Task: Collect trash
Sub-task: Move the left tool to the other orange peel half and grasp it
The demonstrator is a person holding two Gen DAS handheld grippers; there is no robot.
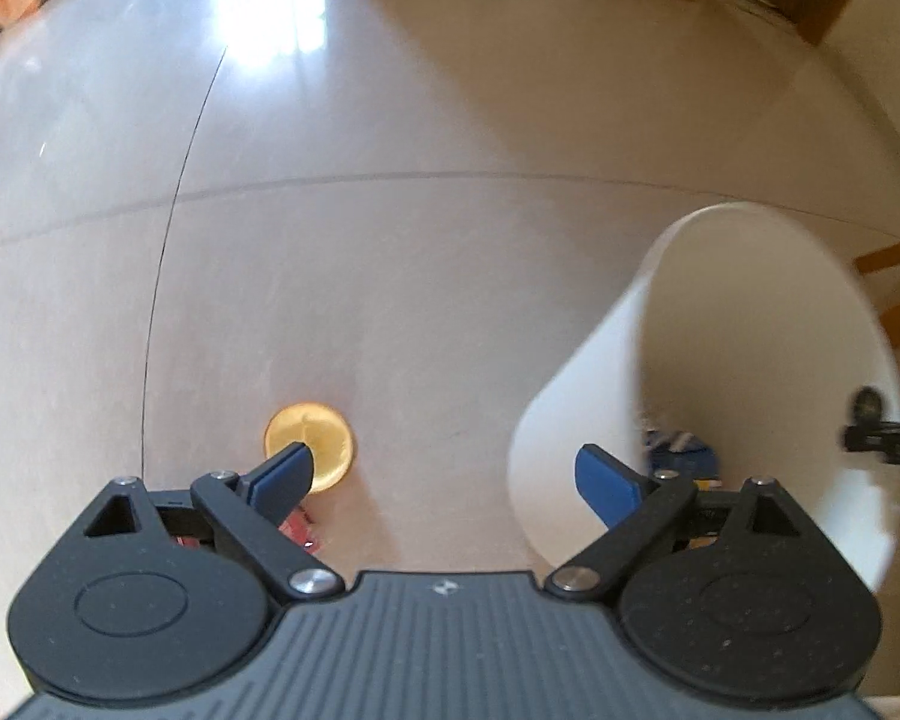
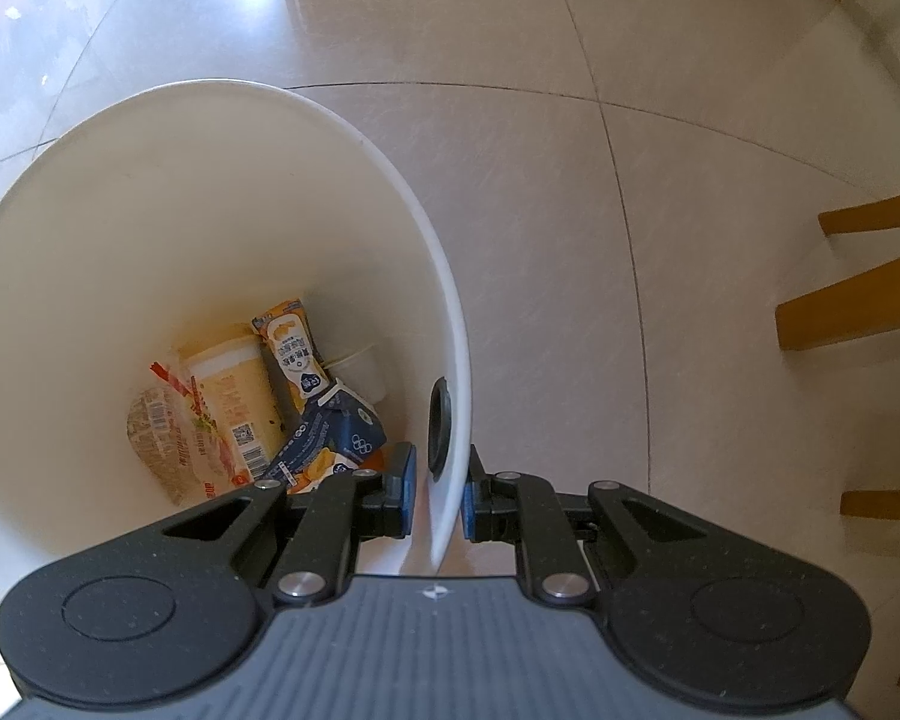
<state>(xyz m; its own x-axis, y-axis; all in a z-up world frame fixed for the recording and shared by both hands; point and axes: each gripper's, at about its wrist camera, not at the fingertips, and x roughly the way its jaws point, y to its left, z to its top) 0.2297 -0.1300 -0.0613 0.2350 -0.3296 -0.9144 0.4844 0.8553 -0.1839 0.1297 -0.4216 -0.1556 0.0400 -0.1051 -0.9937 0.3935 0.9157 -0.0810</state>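
Clearly light and stiff: white bin (image 2: 222, 138) pinched at its thin rim by right gripper (image 2: 438, 495), fingers clamped on the wall. Lower left of frame: left gripper (image 1: 450, 474) spread wide near a small, probably slippery yellow lid (image 1: 318, 438) on the floor (image 1: 390, 240); best taken across its edges.

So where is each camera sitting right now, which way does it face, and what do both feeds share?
Left wrist: on the left hand-held gripper, looking down at the floor and an orange lid; its open fingers show.
Right wrist: on the right hand-held gripper, looking into the white bin full of wrappers; its fingers grip the rim.
Shared: the white bin and the tiled floor.
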